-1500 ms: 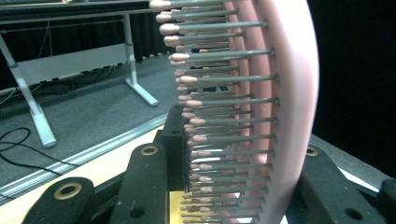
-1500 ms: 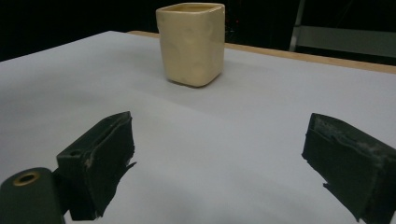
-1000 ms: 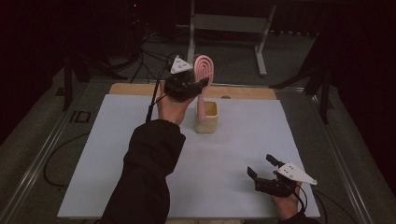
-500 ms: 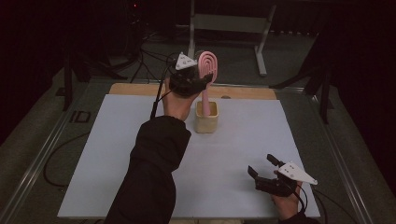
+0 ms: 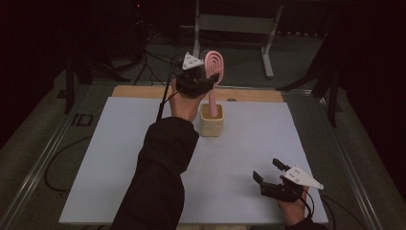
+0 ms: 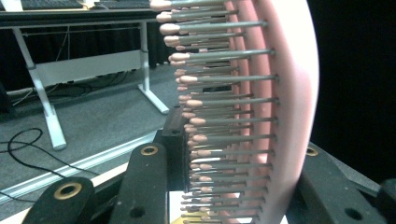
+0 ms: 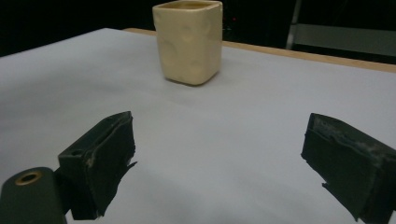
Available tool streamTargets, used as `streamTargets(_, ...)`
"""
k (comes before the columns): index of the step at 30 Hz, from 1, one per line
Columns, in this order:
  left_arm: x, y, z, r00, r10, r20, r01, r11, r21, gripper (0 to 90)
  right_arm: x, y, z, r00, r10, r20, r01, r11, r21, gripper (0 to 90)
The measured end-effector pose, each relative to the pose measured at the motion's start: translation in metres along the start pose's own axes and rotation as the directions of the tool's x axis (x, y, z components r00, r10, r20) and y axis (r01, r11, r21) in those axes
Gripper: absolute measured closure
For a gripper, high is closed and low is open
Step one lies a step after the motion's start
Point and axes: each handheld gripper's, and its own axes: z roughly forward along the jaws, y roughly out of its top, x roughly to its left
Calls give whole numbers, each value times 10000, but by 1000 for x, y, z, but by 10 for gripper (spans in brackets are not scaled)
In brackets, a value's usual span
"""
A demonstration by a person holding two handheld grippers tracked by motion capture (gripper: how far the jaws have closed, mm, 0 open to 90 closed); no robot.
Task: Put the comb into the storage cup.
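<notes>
**Left jaws clamped on the brush, right jaws wide**

Your left gripper (image 5: 210, 79) has its jaws closed on the head of the pink hairbrush (image 5: 213, 64), bristles against one jaw. The brush stands upright, its handle down inside the cream cup (image 5: 211, 125) at the far middle of the white mat (image 5: 105, 158). Your right gripper (image 5: 270, 172) rests near the mat's near right corner, jaws spread wide and empty, facing the cup.

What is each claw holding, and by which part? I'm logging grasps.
The left claw grips the pink hairbrush by its bristled head, the handle down in the cream cup. The right claw is open and holds nothing.
</notes>
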Motion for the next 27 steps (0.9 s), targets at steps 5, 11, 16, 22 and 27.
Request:
streamTargets(5,-2,-1,4,10000,-3,-3,3,10000,21,645,1,3,-2,9999,134,-69,-135,9998,-137,85)
streamTargets(11,-3,-3,10,9999,-102,116,102,9999,22,644,1,3,-1,9998,103,-184,-104,9999,-32,85)
streamTargets(16,-5,-6,16,9998,-163,75,162,9999,47,644,1,3,-1,9998,66,-168,-66,10000,-33,85)
streamTargets(22,-8,-9,21,9999,-112,-16,112,9999,14,644,1,2,0,9999,20,-165,-20,10000,4,86)
streamTargets(27,-8,-11,24,9998,-107,-137,108,9999,55,644,1,2,0,9999,13,-123,-13,10000,9,85)
